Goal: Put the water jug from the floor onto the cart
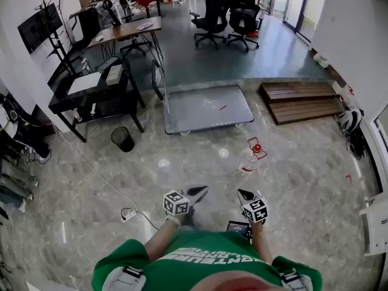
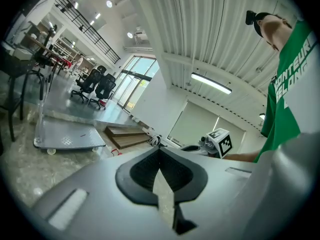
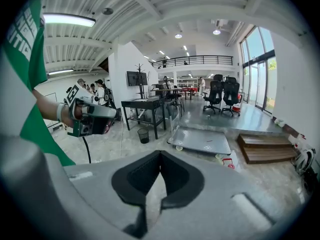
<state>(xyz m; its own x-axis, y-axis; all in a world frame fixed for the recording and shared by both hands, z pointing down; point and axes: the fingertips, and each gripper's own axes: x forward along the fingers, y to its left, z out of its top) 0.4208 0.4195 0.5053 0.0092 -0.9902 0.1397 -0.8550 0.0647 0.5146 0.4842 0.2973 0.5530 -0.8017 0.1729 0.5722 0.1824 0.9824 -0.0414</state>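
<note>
The water jug (image 1: 250,158) is clear plastic with a red cap and red handle. It lies on the stone floor just in front of the right end of the flat grey cart (image 1: 209,108). The right gripper view shows the jug (image 3: 233,161) beside the cart (image 3: 202,140) as well. My left gripper (image 1: 202,190) and right gripper (image 1: 241,193) are held side by side close to my body, well short of the jug. Both are shut with nothing between the jaws, as the left gripper (image 2: 160,150) and right gripper (image 3: 159,154) views show.
The cart's upright handle (image 1: 161,83) is at its left end. A black table (image 1: 91,93) and a wire wastebasket (image 1: 122,139) stand to the left. Wooden steps (image 1: 303,100) lie to the right. A cable and power strip (image 1: 130,214) lie near my feet. Office chairs (image 1: 225,17) stand beyond.
</note>
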